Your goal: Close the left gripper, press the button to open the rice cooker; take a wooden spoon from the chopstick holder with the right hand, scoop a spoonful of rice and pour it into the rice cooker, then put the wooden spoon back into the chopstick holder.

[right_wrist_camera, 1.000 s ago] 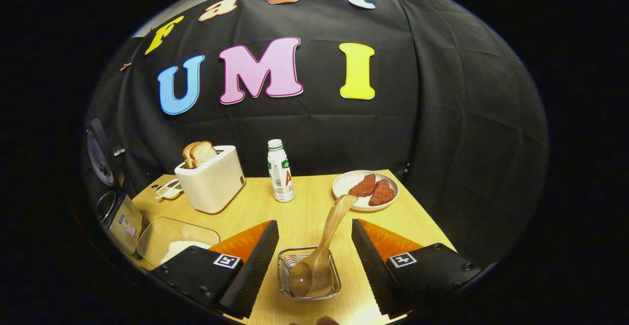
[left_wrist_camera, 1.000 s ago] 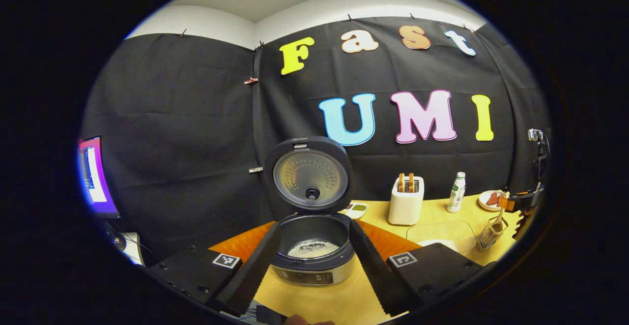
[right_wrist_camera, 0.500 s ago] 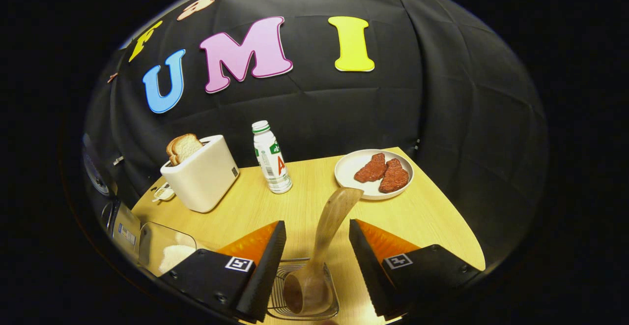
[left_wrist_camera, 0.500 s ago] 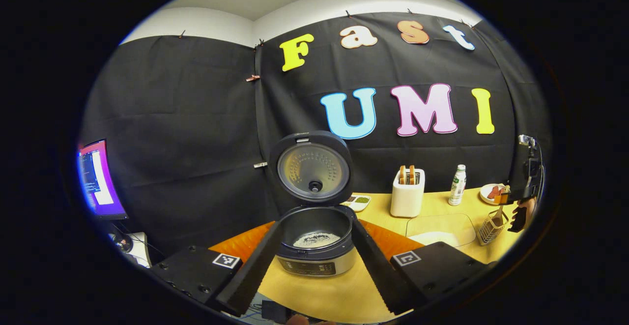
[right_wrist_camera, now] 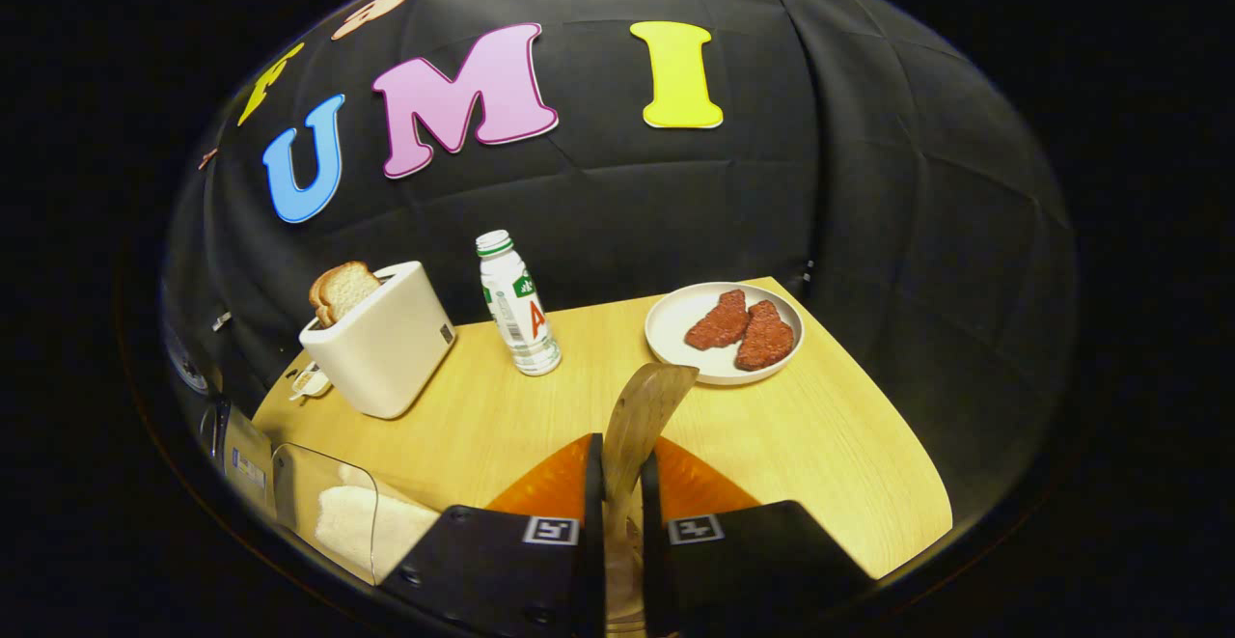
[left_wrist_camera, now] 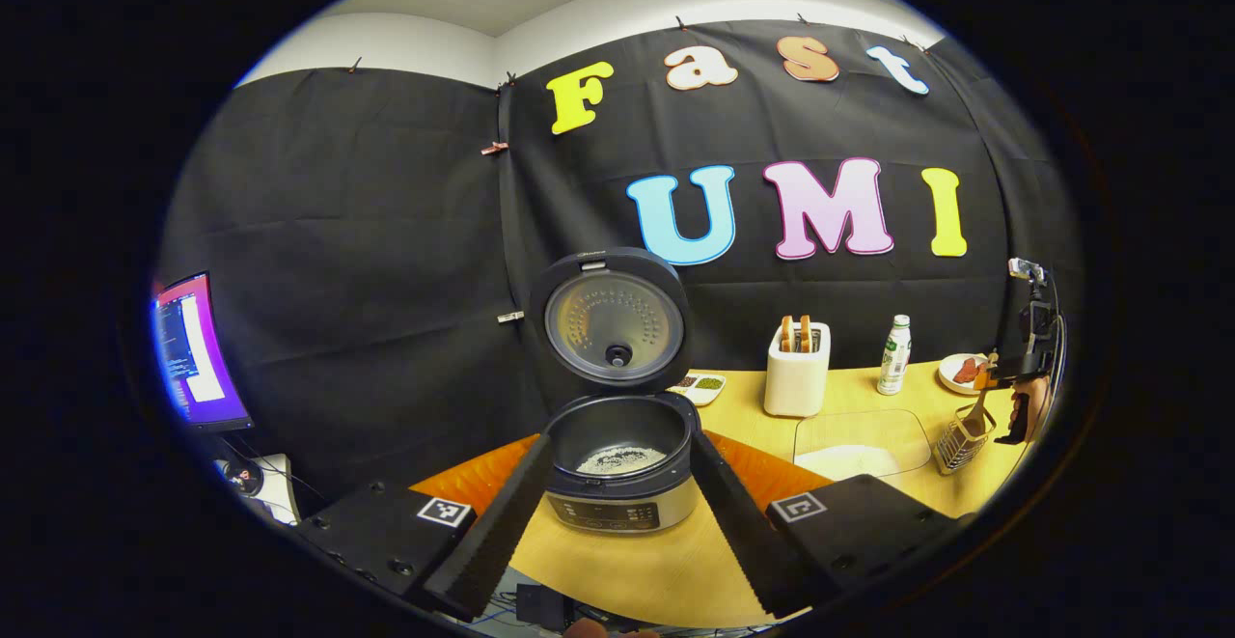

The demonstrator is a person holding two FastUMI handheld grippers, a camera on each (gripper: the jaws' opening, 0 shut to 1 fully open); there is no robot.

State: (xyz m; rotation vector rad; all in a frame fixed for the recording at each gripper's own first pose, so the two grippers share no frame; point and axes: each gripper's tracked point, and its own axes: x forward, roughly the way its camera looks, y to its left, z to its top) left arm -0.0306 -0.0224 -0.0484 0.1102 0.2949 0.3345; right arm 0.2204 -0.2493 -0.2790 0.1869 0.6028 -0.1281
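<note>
Right gripper view: my right claw (right_wrist_camera: 622, 484) clamped on wooden spoon (right_wrist_camera: 642, 416) handle, long axis upright, bowl below in chopstick holder (left_wrist_camera: 962, 433). Left claw (left_wrist_camera: 617, 522) apart, facing open rice cooker (left_wrist_camera: 619, 469), well left of holder.

Left gripper (left_wrist_camera: 617, 513): two long wedge-shaped fingers with serrated inner edges are carried on boxy black housings. A square black-and-white marker is fixed to the top of each housing, and small round screws are set along the outer edges. Right gripper (right_wrist_camera: 622, 508): the same black housings and square markers are seen, with flat-faced fingers tapering forward. In the left gripper view, the right gripper is seen far off as a dark frame with a cable.
</note>
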